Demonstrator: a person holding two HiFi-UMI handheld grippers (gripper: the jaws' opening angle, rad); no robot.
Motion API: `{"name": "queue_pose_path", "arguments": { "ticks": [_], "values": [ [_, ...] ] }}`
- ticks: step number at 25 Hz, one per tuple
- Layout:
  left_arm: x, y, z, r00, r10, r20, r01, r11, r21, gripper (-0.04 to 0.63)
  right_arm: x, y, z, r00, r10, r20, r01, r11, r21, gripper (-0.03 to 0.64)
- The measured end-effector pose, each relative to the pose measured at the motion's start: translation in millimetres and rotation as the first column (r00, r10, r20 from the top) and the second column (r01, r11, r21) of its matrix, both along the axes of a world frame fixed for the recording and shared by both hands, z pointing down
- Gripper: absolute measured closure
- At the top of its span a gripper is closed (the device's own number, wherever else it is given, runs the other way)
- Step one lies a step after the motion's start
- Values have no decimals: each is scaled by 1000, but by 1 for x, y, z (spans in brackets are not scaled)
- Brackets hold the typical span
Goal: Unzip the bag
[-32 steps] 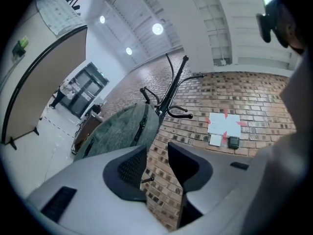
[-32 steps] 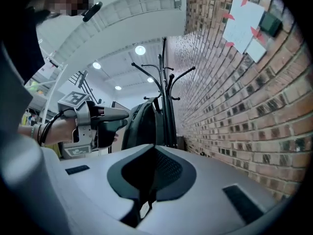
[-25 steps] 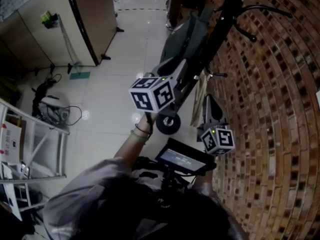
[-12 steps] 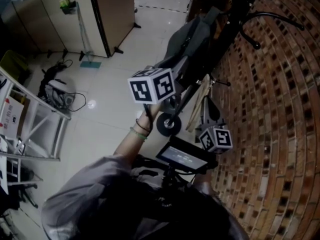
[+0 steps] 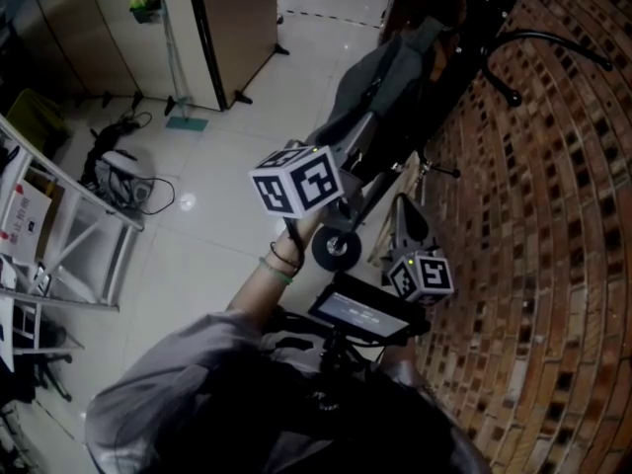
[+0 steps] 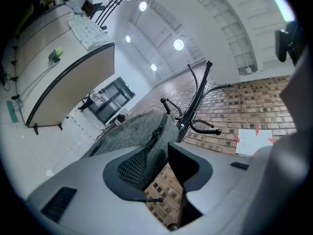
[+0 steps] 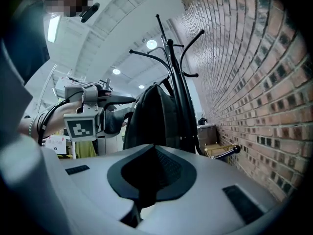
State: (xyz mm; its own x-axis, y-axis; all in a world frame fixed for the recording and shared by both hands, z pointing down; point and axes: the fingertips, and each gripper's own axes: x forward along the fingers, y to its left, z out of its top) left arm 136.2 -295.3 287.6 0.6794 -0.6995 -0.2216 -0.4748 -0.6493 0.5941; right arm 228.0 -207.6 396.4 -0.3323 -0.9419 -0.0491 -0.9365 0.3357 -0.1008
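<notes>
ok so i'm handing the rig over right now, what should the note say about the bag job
Left tongs: open, empty, raised at the grey bag, which sits just beyond them.
Right tongs: shut, empty, lower down beside the brick wall, pointing towards the bag.
Bag: hangs on the black coat rack by the wall. What looks like its zip faces the left tongs.
Done: approach only, no zip pull gripped.
Left: grip the pull, steady the bag, run the zip open.
</notes>
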Motion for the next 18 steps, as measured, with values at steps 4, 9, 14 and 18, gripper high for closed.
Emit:
{"name": "queue_pose_path", "arguments": {
  "ticks": [4,9,14,18],
  "values": [
    [-1,1,0,1000,16,-19,-15,1000,19,465,-1,-2,6,1000,2,0,-2,1000,-15,624],
    [-2,4,-2,998,49,-26,-48,998,35,465,-4,-4,10,1000,9,2,-9,999,-30,624],
    [0,10,-4,996,83,-34,-81,996,49,465,-6,-6,14,1000,20,7,-20,999,-40,624],
    [0,13,-8,995,91,-27,-89,993,78,466,-6,-7,19,999,31,8,-31,998,-50,624]
  ]
}}
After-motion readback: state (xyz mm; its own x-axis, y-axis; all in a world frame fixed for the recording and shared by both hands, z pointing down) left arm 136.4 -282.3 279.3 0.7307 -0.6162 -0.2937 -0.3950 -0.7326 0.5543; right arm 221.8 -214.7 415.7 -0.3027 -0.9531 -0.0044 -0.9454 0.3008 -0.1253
